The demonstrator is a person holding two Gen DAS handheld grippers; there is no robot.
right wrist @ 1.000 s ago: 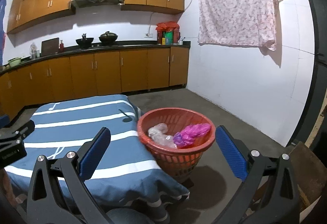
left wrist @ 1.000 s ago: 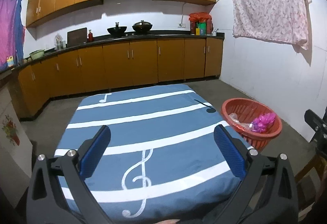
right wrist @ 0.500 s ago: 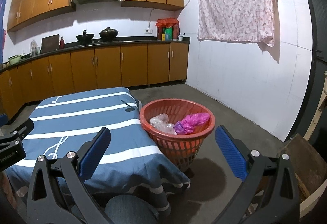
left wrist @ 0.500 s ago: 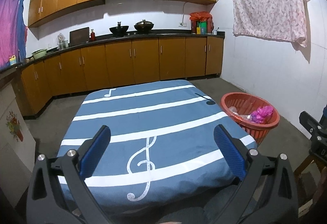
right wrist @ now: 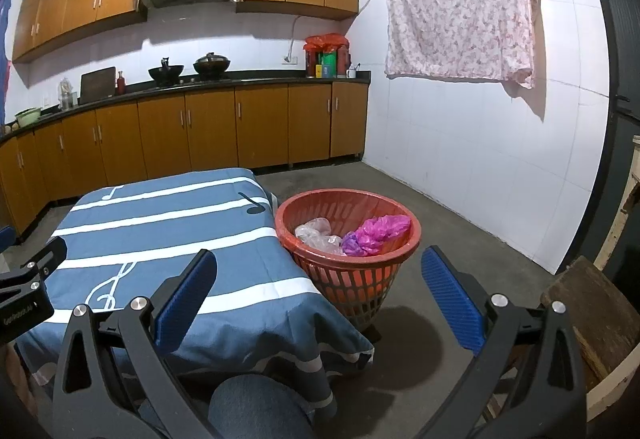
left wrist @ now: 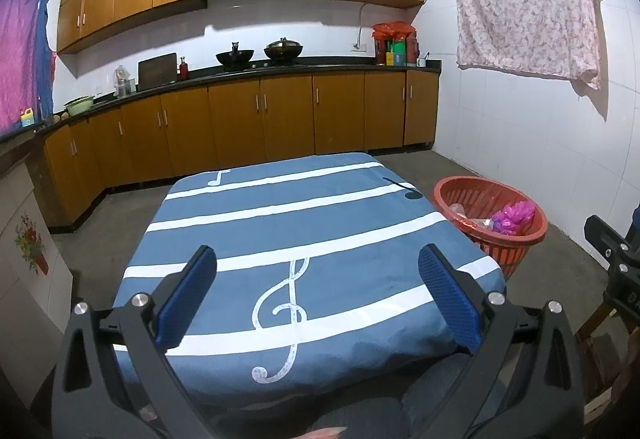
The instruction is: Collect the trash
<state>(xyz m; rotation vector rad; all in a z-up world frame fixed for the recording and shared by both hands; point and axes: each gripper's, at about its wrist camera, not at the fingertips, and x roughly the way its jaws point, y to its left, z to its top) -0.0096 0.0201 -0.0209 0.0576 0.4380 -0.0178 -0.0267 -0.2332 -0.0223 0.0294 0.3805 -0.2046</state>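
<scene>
The left gripper (left wrist: 318,289) hangs over the near part of the table (left wrist: 248,239), jaws wide and holding nothing. The right gripper (right wrist: 320,293) hangs to the right of the table, near the basket (right wrist: 394,255), jaws also wide and bare. The basket stands on the floor just right of the table, with a pink bag (right wrist: 382,229) and clear plastic (right wrist: 316,233) inside.

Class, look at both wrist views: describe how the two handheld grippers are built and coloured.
The left gripper and right gripper look alike: black angular frames with triangular cut-outs, silver round bolts, and two fingers faced with blue ribbed pads. The left gripper's body in the right view bears small white lettering, unreadable.
</scene>
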